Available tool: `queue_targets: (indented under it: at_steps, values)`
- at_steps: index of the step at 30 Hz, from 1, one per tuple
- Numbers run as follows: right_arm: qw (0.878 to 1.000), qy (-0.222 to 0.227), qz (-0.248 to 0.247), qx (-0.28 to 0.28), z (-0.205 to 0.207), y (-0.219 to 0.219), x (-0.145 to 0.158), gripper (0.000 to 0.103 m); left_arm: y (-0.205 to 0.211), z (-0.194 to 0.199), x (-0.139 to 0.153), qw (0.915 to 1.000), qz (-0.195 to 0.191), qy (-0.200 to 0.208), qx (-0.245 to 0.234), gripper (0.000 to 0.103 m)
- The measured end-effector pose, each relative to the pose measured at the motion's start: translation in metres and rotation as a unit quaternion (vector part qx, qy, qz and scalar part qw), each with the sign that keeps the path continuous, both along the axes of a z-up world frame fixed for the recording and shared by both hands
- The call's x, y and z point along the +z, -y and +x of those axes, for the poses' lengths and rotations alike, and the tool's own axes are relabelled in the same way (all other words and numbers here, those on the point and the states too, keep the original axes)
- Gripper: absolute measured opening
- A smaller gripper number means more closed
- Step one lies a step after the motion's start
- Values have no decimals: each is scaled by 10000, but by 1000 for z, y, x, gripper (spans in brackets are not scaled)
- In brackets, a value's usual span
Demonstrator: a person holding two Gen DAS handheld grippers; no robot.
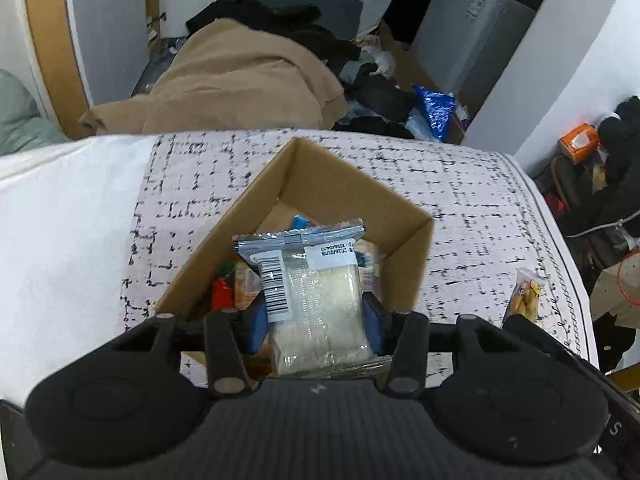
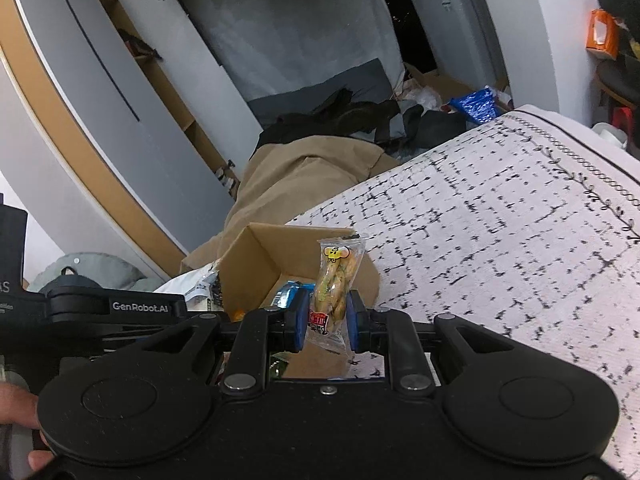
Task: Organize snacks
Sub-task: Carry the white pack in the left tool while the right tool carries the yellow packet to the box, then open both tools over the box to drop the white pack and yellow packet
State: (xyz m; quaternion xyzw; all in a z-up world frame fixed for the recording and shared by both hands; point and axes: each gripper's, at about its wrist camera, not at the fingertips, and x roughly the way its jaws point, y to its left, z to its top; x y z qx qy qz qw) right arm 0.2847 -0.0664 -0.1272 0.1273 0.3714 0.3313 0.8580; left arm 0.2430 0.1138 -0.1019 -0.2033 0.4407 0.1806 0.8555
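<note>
An open cardboard box [image 1: 352, 196] stands on a white cloth with black dashes. It holds several snack packs, among them a red one [image 1: 222, 294]. My left gripper [image 1: 316, 318] is shut on a clear-and-silver pack with a barcode [image 1: 308, 280], held just above the box's opening. In the right wrist view the same box [image 2: 256, 256] lies ahead with a blue pack [image 2: 289, 293] inside. My right gripper [image 2: 328, 320] is shut on a slim clear pack of biscuits [image 2: 335, 280], upright over the box's near right wall. That biscuit pack [image 1: 526, 290] also shows at the right in the left wrist view.
The patterned cloth [image 2: 500, 248] covers the table to the right of the box. Beyond the table's far edge lie a tan blanket [image 1: 240, 76], dark clothes and a blue bag [image 1: 434, 108]. My left gripper's body [image 2: 100, 308] sits left of the box. A hand [image 2: 16, 408] shows at bottom left.
</note>
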Motion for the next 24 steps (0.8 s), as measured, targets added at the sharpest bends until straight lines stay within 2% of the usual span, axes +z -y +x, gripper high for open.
queue_targets:
  at_steps: [14,21,24]
  values:
    - [9998,-84,-62,168,15,-43,0,20,-35,30,-6,9998,-110,-83,-117,47]
    - [9996,51,-180,234,18,-64,6,20,-46,42,1,9994,-194,-20,-301,51]
    - [9995,222,-78,229,17,-68,14,24,-52,42,3,9992,-236,-44,-307,52]
